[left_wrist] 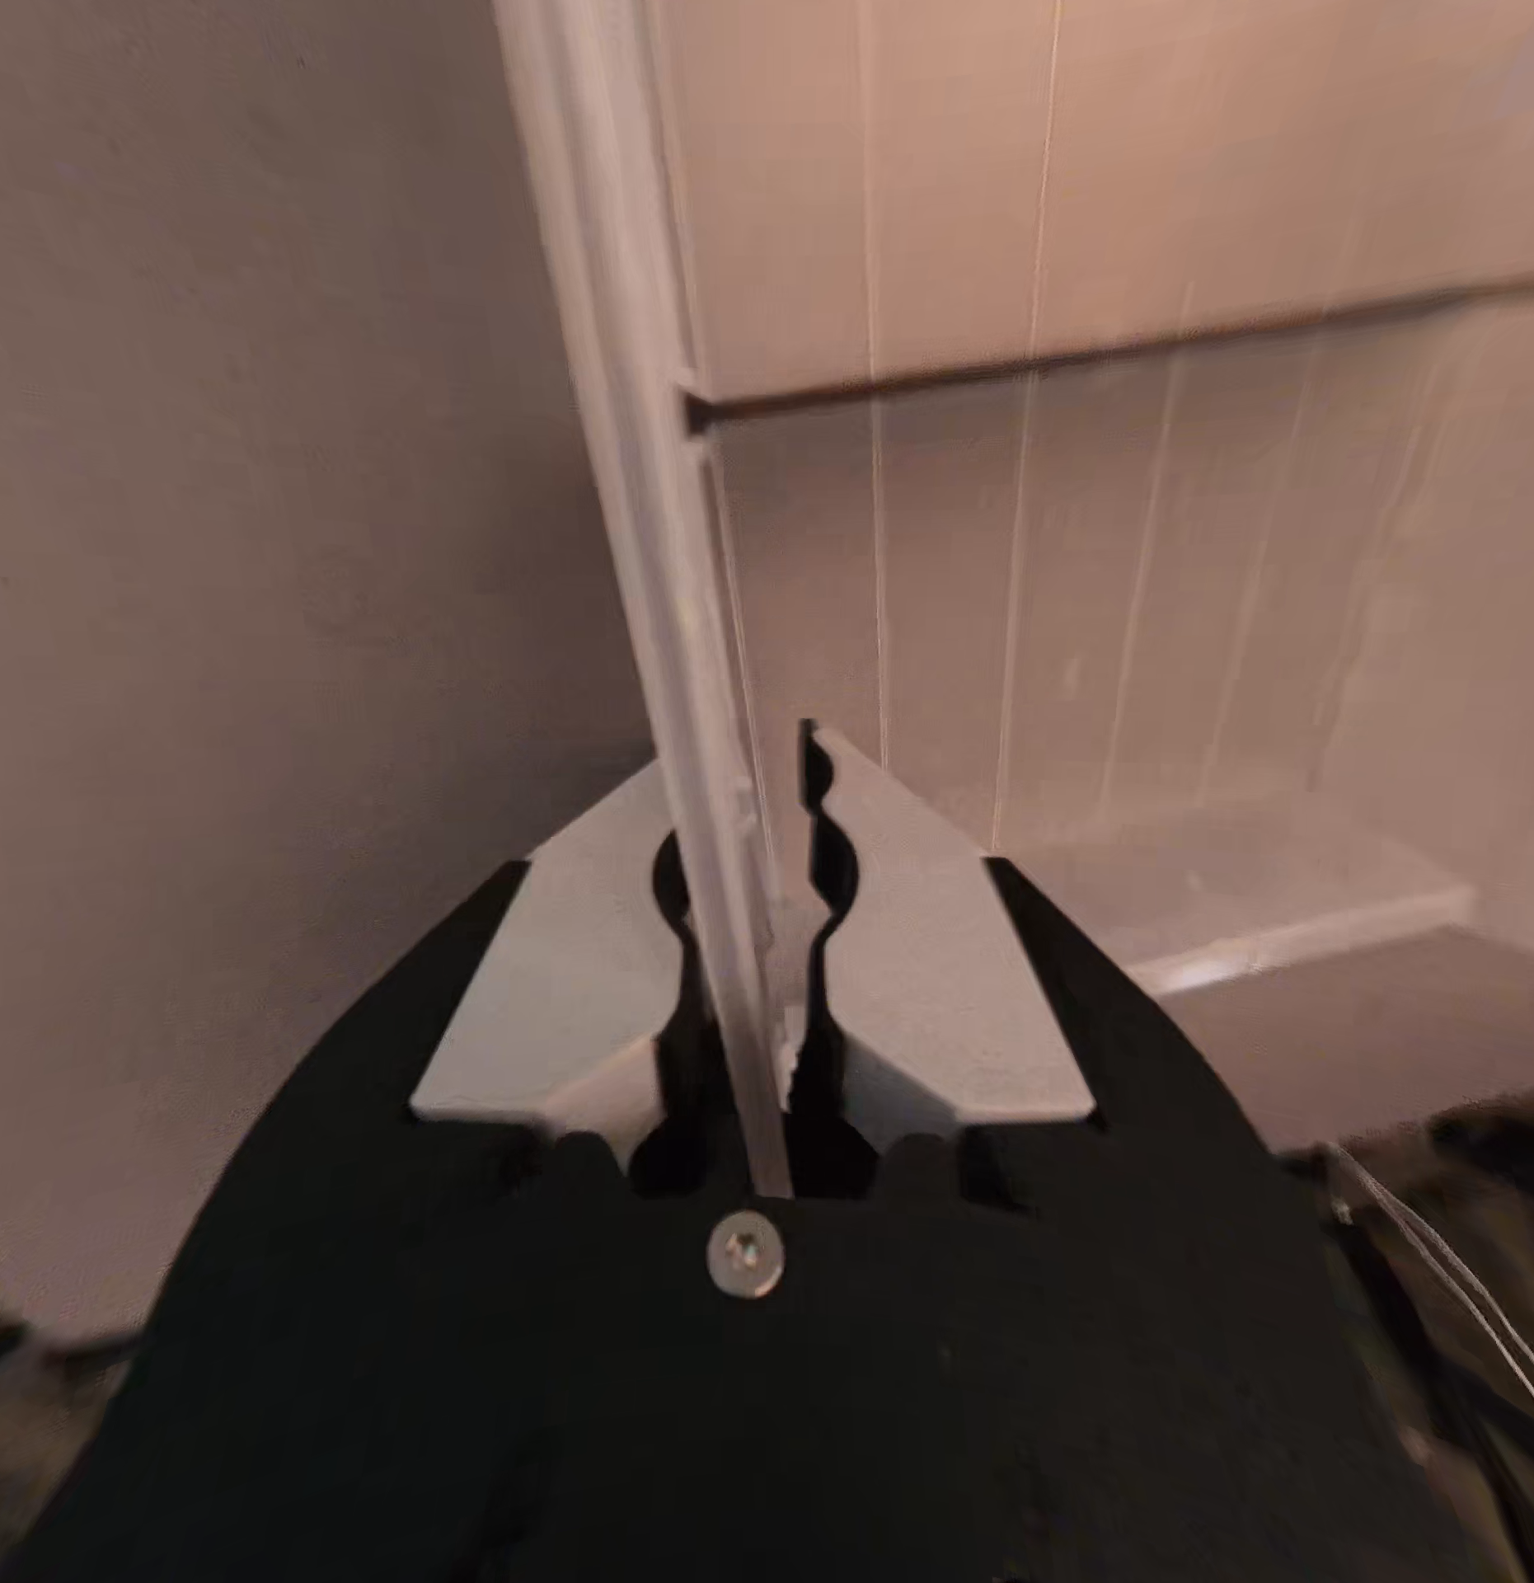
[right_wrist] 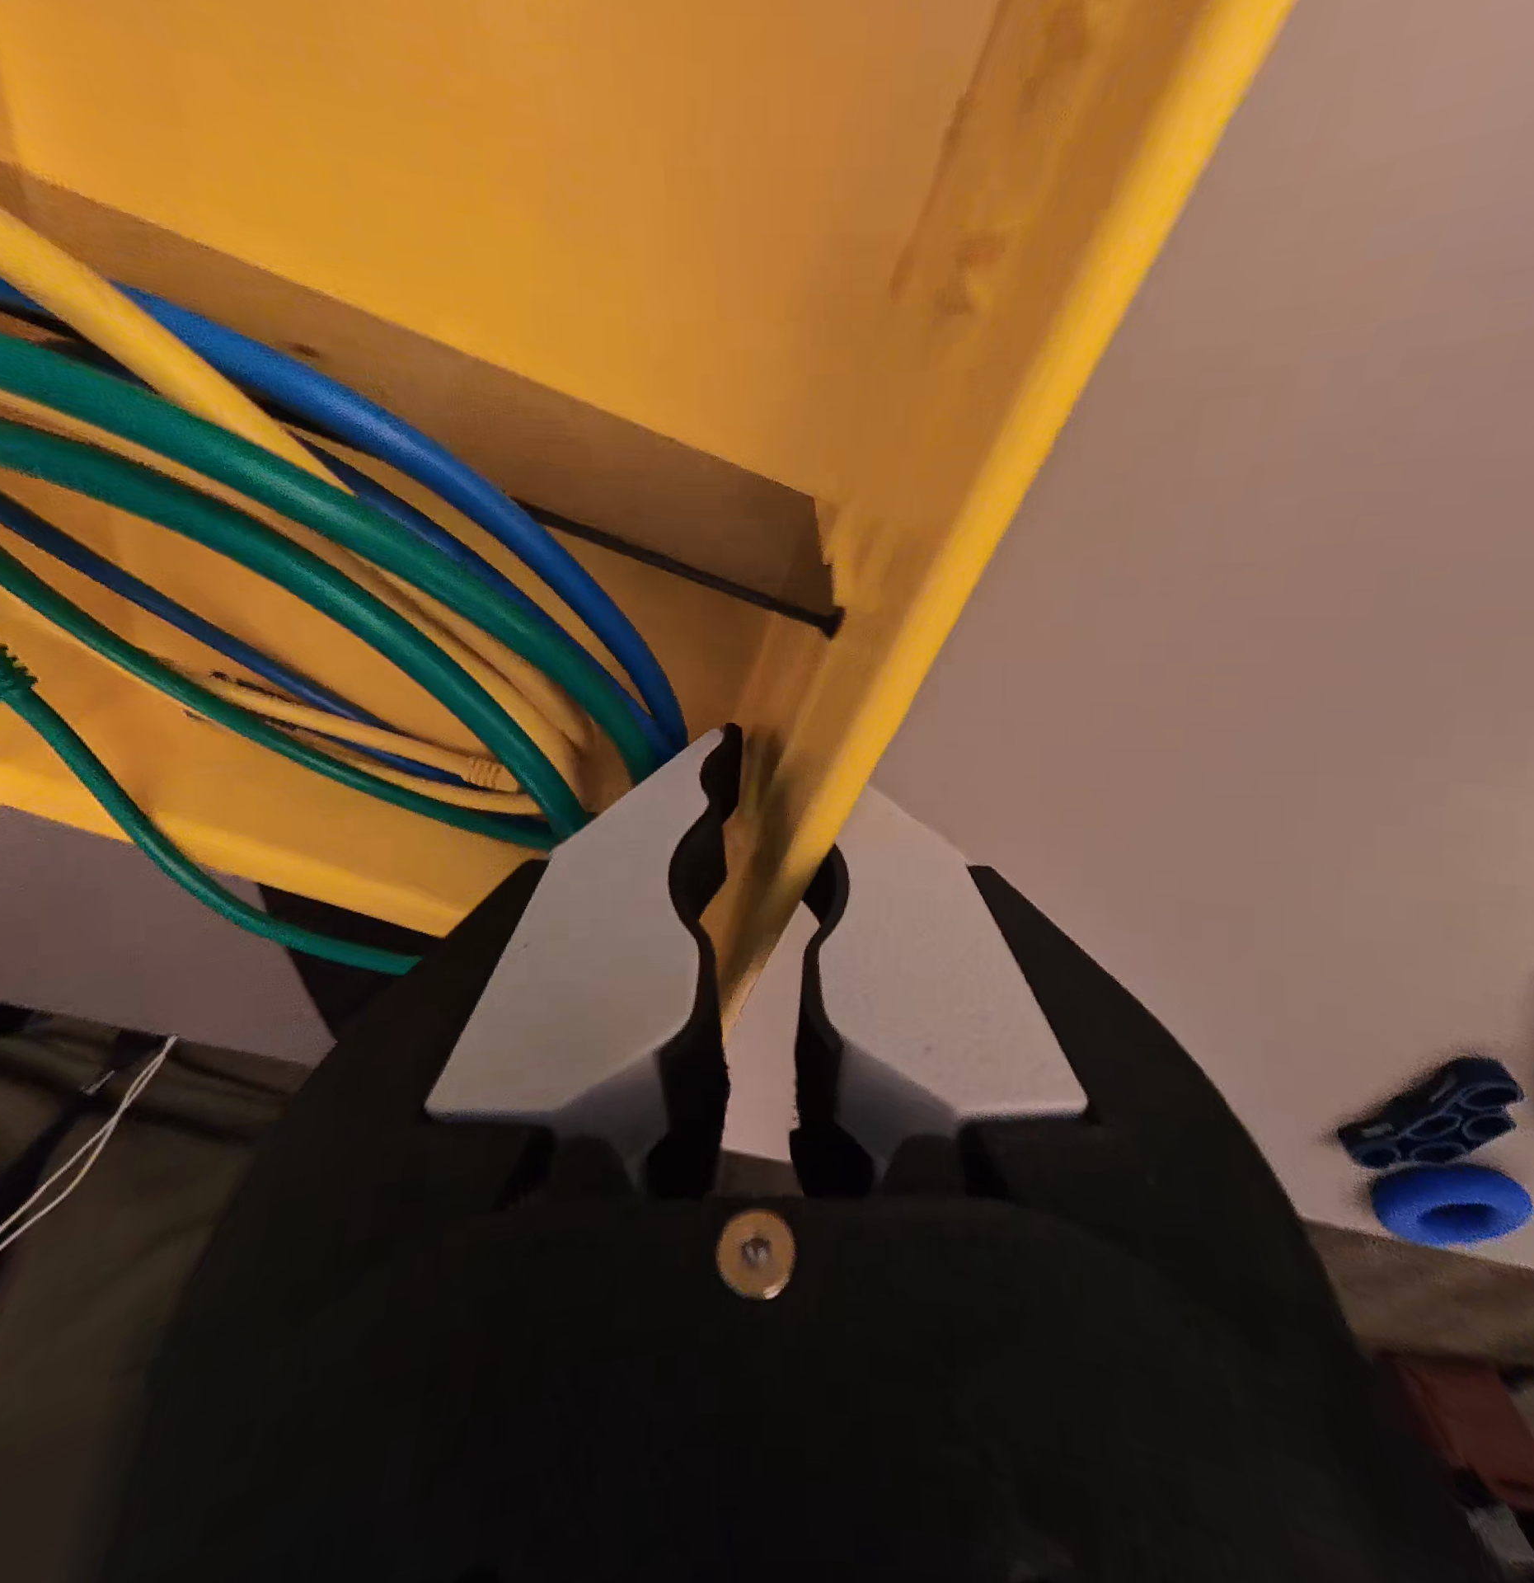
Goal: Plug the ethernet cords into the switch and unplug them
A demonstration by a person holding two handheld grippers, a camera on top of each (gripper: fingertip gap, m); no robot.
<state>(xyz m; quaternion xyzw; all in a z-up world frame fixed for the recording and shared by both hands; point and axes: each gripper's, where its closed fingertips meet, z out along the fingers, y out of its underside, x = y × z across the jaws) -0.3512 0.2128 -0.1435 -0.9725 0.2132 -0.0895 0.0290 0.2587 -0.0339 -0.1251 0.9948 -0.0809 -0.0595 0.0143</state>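
Note:
Several ethernet cords, blue (right_wrist: 523,531), green (right_wrist: 335,531) and yellow (right_wrist: 146,343), lie coiled inside a yellow wooden box (right_wrist: 660,214); one green cord hangs over its front edge. My right gripper (right_wrist: 797,762) is closed on the box's right side wall (right_wrist: 943,557), one finger inside and one outside. My left gripper (left_wrist: 733,754) is closed on the upright edge of a white panel (left_wrist: 652,514) of a white slatted box (left_wrist: 1089,557); its left fingertip is hidden behind the panel. No switch is in view.
A pale tabletop (right_wrist: 1260,600) lies right of the yellow box, with a dark blue perforated block (right_wrist: 1431,1114) and a blue ring (right_wrist: 1450,1208) near its edge. A plain surface (left_wrist: 275,514) lies left of the white panel. Thin white wires (right_wrist: 78,1148) hang at the lower left.

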